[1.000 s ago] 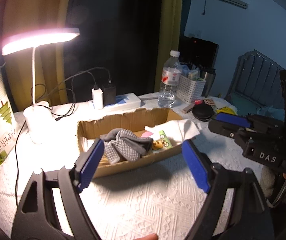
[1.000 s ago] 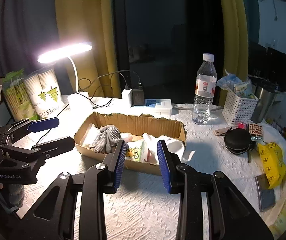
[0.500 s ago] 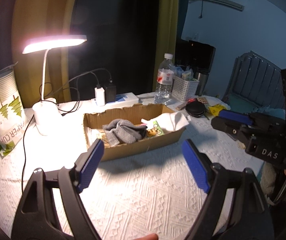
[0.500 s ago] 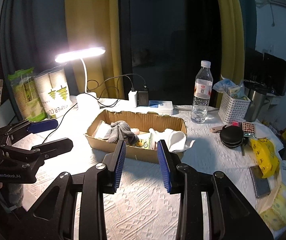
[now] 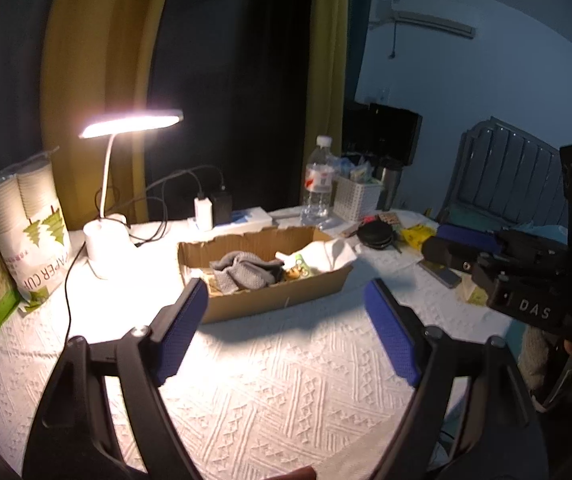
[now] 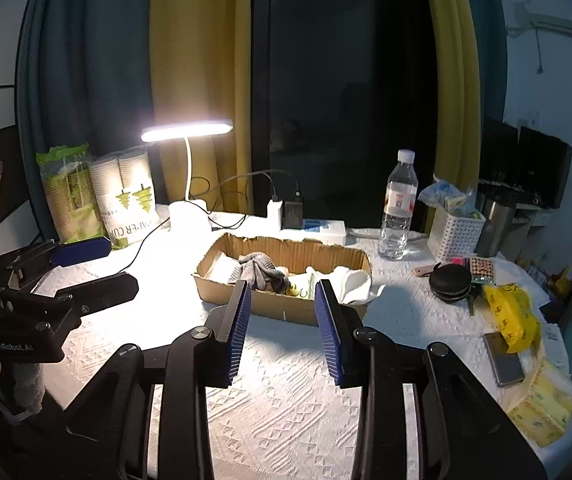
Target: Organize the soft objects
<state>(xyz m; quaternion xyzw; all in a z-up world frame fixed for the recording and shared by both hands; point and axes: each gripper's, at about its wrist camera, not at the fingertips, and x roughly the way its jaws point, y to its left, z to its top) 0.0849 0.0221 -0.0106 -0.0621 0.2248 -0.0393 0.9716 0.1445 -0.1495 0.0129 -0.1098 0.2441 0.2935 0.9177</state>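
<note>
A shallow cardboard box (image 5: 269, 300) (image 6: 221, 292) stands in the middle of the white tablecloth. In it lie a grey knitted cloth (image 5: 245, 270) (image 6: 259, 268), a white cloth (image 5: 328, 254) (image 6: 352, 280) hanging over its right end, and small packets between them. My left gripper (image 5: 286, 320) is wide open and empty, held back from the box's front. My right gripper (image 6: 283, 316) is open with a narrower gap, empty, also short of the box. Each gripper shows in the other's view, the right one (image 5: 486, 256) and the left one (image 6: 81, 268).
A lit desk lamp (image 6: 187, 132) stands behind the box on the left, with paper cup packs (image 6: 125, 196). A power strip (image 6: 318, 228), water bottle (image 6: 400, 204) and white basket (image 6: 454, 232) stand behind. A black case (image 6: 450, 282), yellow packets (image 6: 512, 316) and phone (image 6: 504, 358) lie right.
Both grippers have pulled back and up from the box, which now looks smaller and farther. Their jaw openings are unchanged.
</note>
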